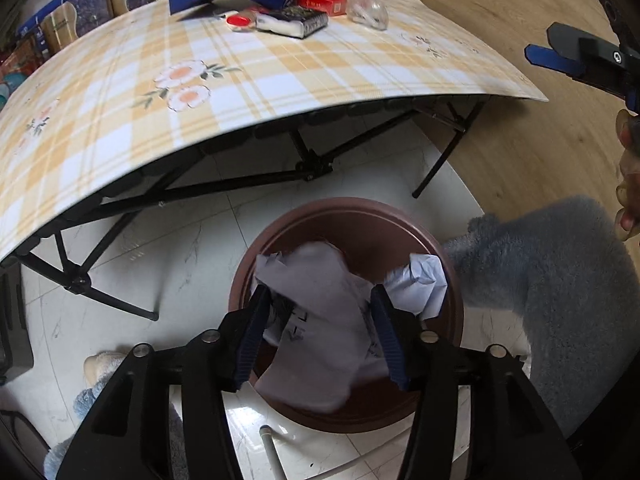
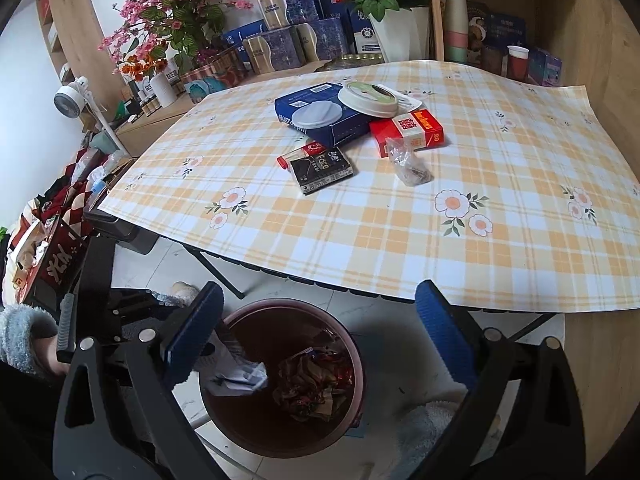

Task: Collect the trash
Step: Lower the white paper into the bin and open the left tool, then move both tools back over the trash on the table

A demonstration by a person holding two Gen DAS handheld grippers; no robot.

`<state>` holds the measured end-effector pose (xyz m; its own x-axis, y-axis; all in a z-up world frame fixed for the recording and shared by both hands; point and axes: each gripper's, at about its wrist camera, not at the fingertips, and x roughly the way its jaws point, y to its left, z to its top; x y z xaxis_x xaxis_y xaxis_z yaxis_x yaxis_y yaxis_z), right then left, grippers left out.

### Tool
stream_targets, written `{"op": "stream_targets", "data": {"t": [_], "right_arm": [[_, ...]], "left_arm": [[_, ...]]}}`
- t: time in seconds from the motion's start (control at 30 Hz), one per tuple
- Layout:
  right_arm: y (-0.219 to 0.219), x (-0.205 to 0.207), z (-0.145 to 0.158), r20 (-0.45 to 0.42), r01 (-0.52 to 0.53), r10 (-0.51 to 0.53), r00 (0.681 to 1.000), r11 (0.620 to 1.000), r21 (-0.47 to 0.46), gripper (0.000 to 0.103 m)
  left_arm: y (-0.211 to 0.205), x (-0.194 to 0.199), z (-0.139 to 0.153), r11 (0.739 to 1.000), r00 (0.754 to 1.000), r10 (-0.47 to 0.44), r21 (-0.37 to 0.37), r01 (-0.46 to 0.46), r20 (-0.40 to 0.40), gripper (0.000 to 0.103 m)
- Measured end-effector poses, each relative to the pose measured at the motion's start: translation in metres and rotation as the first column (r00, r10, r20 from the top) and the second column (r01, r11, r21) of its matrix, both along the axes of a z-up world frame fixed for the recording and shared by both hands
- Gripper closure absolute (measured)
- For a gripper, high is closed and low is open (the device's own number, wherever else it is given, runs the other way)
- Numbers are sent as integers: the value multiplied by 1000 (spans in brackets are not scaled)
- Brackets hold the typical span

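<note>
The left gripper [image 1: 320, 332] hangs over the brown bin [image 1: 448, 264] on the floor tiles, a crumpled sheet of white paper [image 1: 320, 320] between its blue pads. The left-wrist view is smeared with motion, so whether the pads are pressing the sheet or have already let it go is hard to tell; it looks loose and on its way down. A second white wad [image 1: 420, 284] sits against the bin's right wall, and the right-wrist view shows coloured wrappers [image 2: 312, 384] lying deeper inside. The right gripper [image 2: 320, 320] is spread wide and empty, near the table's near edge. More rubbish lies on the far part of the checked tablecloth [image 2: 360, 240]: a blue carton [image 2: 316, 128], a red box [image 2: 420, 134], a dark packet [image 2: 324, 170] and a clear plastic bag [image 2: 408, 164]. The risk here is the sheet catching on a pad or draping over the rim, since it is broad and light, and then sliding onto the tiles.
</note>
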<state>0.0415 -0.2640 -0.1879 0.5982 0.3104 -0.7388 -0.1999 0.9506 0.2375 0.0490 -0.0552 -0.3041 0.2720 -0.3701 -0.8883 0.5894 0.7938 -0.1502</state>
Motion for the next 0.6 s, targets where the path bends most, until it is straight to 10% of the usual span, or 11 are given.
{"op": "stream_targets", "data": {"t": [0.23, 0.6], "right_arm": [[-2, 0, -1, 2, 5, -5, 1000, 1000, -3, 8], [-11, 2, 3, 16, 35, -34, 999, 999, -22, 7]], "left_arm": [[3, 0, 16, 999, 998, 11, -33, -9, 69, 13], [42, 28, 91, 973, 940, 203, -161, -163, 275, 7]]}}
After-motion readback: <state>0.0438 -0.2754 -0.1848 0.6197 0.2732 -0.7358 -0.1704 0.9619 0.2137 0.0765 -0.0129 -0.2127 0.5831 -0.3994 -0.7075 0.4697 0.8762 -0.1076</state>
